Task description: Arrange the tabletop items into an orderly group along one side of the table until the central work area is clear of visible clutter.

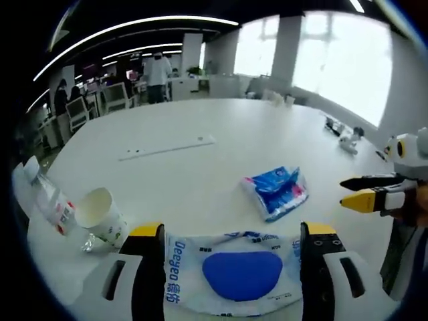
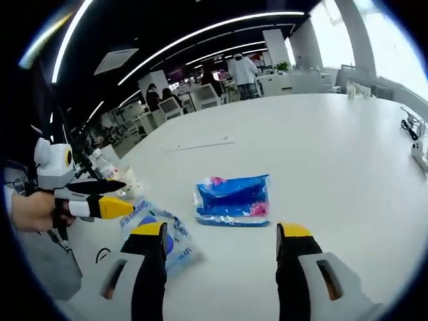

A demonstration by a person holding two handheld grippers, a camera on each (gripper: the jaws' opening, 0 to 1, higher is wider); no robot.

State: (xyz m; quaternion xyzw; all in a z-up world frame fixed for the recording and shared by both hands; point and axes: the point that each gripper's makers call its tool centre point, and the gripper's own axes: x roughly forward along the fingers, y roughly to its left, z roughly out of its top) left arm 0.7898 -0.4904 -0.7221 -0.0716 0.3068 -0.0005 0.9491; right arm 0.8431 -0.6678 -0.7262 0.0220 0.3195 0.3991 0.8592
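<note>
My left gripper is open, and a white wet-wipe pack with a blue oval label lies on the table between its jaws. A blue tissue pack lies just beyond, to the right. My right gripper is open with nothing between its jaws, and the blue tissue pack sits just ahead of it. In the right gripper view the left gripper hovers at the left over the wipe pack. The right gripper enters the left gripper view from the right.
A tipped paper cup and a plastic bottle lie at the left edge of the white table. A long white strip lies farther back. Cables and small devices sit at the far right. A person stands beyond the table among desks.
</note>
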